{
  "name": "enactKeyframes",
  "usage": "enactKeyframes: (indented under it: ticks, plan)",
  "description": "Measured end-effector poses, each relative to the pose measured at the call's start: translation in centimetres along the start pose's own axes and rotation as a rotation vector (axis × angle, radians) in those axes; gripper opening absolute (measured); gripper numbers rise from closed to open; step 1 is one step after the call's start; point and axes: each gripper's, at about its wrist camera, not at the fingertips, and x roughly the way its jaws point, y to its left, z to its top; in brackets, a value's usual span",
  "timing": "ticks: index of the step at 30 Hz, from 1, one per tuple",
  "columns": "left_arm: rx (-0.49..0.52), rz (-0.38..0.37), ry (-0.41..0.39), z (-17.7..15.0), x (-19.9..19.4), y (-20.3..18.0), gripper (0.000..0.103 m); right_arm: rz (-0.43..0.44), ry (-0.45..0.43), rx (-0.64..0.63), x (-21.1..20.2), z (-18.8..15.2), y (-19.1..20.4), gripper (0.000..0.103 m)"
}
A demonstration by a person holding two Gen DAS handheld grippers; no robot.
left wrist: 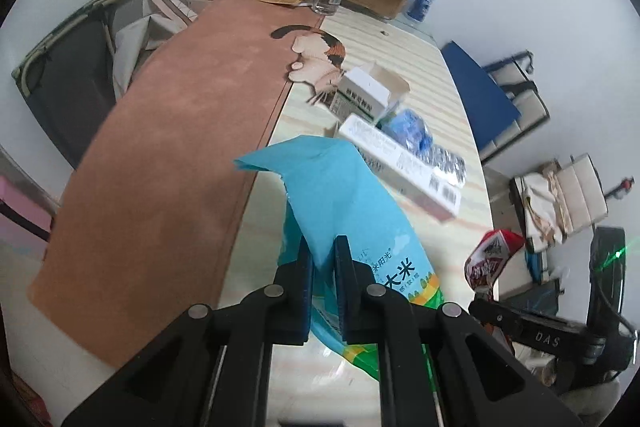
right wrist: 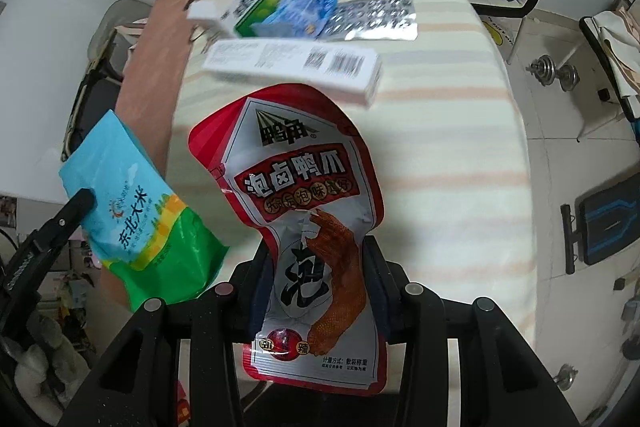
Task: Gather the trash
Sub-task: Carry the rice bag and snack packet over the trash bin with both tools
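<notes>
Blue-green rice bag [left wrist: 352,227], empty and creased, pinched between the left gripper [left wrist: 322,259] fingers, top flopping forward past the tips. Red-white duck-foot snack pouch [right wrist: 304,211], torn open at top, squeezed at its waist in the right gripper [right wrist: 320,267], standing up ahead of it. Beyond both, on the striped table: long white barcode box [right wrist: 296,67] lying flat, small white-green carton [right wrist: 244,7] with flap open, crumpled blue wrapper [right wrist: 300,11] (contents unclear), silver blister sheet [right wrist: 372,19] just right of it.

Left gripper [left wrist: 323,251]: jaws closed on blue bag [left wrist: 340,195], held raised. Right gripper [right wrist: 318,255]: jaws clamped on red pouch [right wrist: 304,187], held raised, right of the left gripper.
</notes>
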Motion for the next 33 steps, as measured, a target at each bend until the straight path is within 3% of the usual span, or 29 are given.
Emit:
enactKeyframes:
  ticks: [9,13,17,23,29,33]
  plan:
    - [0.102,-0.063,0.114,-8.5,-5.0,5.7,0.007,-0.020,-0.052,0.085,-1.6,-13.5,4.4,0.044]
    - [0.157,-0.050,0.168,-12.9,-6.3,8.2,0.007,-0.036,-0.026,0.155,-0.4,-20.3,5.6,0.044]
    - [0.145,-0.035,0.263,-17.0,-5.0,10.5,0.007,-0.068,0.040,0.198,2.5,-26.2,5.9,0.044]
    - [0.137,0.026,0.407,-23.5,2.5,13.3,0.008,-0.112,0.122,0.259,9.4,-31.9,4.5,0.044]
    - [0.100,0.066,0.502,-28.8,14.0,15.8,0.008,-0.117,0.195,0.280,20.8,-34.8,1.8,0.044]
    - [0.128,0.072,0.557,-32.3,21.7,16.9,0.010,-0.106,0.219,0.280,29.3,-35.8,-0.5,0.044]
